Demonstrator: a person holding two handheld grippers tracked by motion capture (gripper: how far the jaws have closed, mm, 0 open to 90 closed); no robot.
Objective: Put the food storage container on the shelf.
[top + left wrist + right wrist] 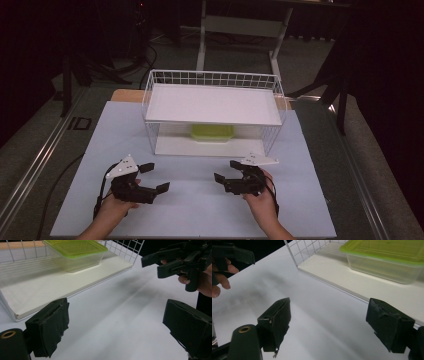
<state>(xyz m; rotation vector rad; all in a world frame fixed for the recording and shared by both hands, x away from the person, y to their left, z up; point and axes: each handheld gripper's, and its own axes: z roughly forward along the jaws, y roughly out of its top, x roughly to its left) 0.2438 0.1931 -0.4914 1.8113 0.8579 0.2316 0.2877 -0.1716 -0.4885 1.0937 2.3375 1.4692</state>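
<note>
— So, where do your two grippers stand right now?

— Your left gripper (154,177) hovers low over the white table sheet (200,205), in front of the left end of the wire rack (150,95). Your right gripper (226,171) hangs over the same sheet in front of the rack's right half. They are well apart from each other, with bare sheet between them, and their tips point inward toward one another.

— And the jaws?

— Both pairs stand wide apart with nothing between them. In the left gripper view you see only white sheet between your two black pads (53,325), and the right gripper view shows the same gap between its pads (277,317). Neither gripper touches anything.

— Where is the box?

— The clear plastic container with the green lid (212,132) sits on the rack's lower white shelf (175,146), under the upper white shelf (210,102), a little right of centre. The lid is on. From your left gripper it shows (76,253) toward the back of that lower shelf; from your right gripper it lies (387,258) ahead and to the right. It is well clear of both grippers.

— Does the rack rest on the sheet?

— Yes, at its far edge.
</note>
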